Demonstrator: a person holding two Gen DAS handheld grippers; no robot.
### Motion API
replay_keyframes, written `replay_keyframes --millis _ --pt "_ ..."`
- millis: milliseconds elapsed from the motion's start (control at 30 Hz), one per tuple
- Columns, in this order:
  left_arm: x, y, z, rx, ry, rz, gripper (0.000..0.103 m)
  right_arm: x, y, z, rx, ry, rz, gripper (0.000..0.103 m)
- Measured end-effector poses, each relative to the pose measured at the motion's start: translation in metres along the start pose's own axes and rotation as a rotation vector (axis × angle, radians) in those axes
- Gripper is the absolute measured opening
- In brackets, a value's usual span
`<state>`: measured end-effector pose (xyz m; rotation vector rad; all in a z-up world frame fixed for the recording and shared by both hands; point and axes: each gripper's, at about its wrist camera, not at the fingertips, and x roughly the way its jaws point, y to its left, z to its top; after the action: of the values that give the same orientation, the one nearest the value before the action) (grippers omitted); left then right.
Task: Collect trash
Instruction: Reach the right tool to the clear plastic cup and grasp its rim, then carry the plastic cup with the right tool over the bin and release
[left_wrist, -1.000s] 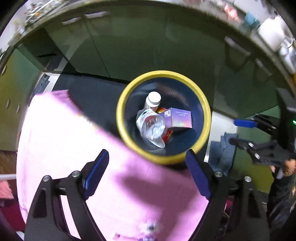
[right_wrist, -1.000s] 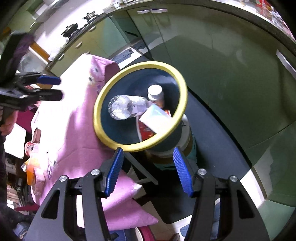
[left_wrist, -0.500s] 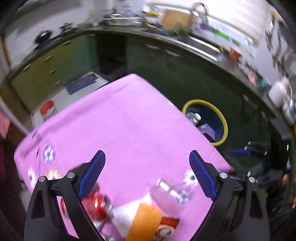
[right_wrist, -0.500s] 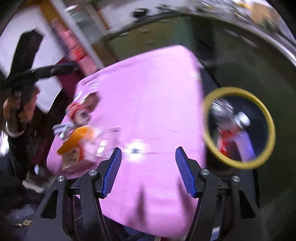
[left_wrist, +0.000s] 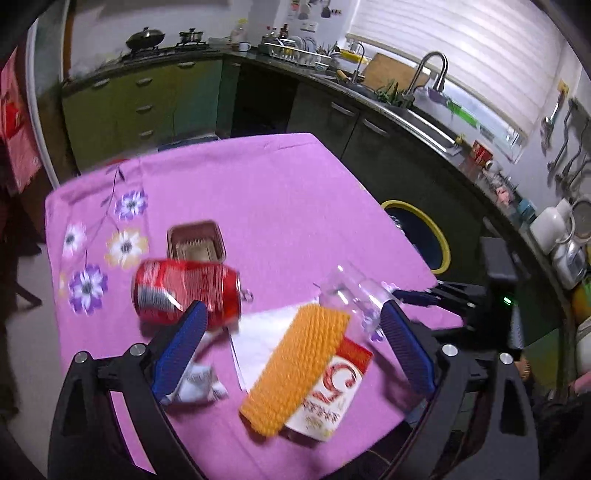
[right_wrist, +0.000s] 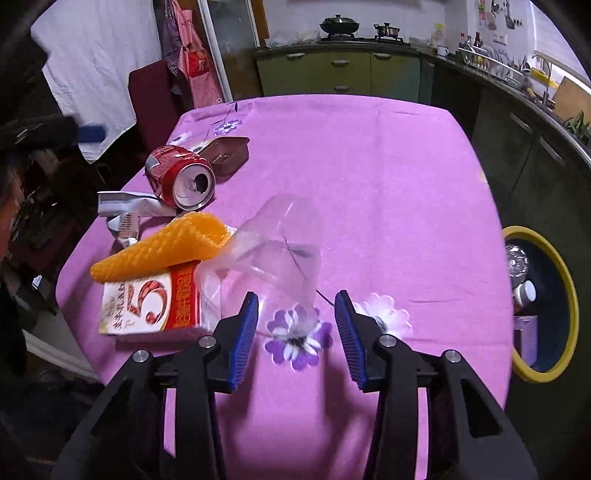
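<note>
My left gripper (left_wrist: 291, 347) stands wide, its jaws having just been opening, and grips nothing; low in its view, an orange foam net sleeve (left_wrist: 295, 369) lies between the blue pads without touching either. The sleeve rests across a red-and-white carton (left_wrist: 332, 391) and a white paper sheet (left_wrist: 262, 332). By the left pad a crumpled wrapper (left_wrist: 199, 384) lies, and just above it a red soda can (left_wrist: 186, 291) on its side. Beyond the can sits a small brown tray (left_wrist: 195, 243).

My right gripper (right_wrist: 295, 332) has just been closing to about half open, empty, hovering at lower centre of its view over a printed flower (right_wrist: 295, 339) on the pink tablecloth (right_wrist: 369, 166). Just ahead lies a clear plastic cup (right_wrist: 273, 251), tipped over, beside the sleeve. At the right edge, off the table, stands the yellow-rimmed trash bin (right_wrist: 569, 295), with bottles and a box inside.
</note>
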<state>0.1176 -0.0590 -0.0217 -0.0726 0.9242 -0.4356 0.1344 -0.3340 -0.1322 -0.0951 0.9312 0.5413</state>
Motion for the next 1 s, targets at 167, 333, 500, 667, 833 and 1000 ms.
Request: replay_keyframes --millis 167,333,500,667,833,1000 --pt "-0.004 0.008 -0.017 -0.032 -0.016 -0.002 0.091 0.008 -0.005 0.007 0.024 -0.028 -0.026 0.014" --pt "-0.002 0.009 -0.023 -0.023 -0.006 0.003 0.092 0.005 -0.010 0.010 0.047 -0.050 -0.040 0.006" --pt "0.003 0.006 -0.024 -0.005 0.009 -0.006 0.092 -0.029 -0.032 0.010 0.116 -0.126 -0.038 0.006" --pt "0.010 0.001 -0.026 0.010 0.024 -0.020 0.092 -0.080 -0.090 0.004 0.245 -0.233 -0.199 0.006" --pt "0.016 -0.001 -0.028 0.009 0.037 -0.022 0.092 -0.089 -0.175 -0.006 0.398 -0.191 -0.387 0.006" --pt "0.018 -0.005 -0.029 0.019 0.053 -0.025 0.092 -0.062 -0.239 -0.011 0.478 -0.093 -0.472 0.006"
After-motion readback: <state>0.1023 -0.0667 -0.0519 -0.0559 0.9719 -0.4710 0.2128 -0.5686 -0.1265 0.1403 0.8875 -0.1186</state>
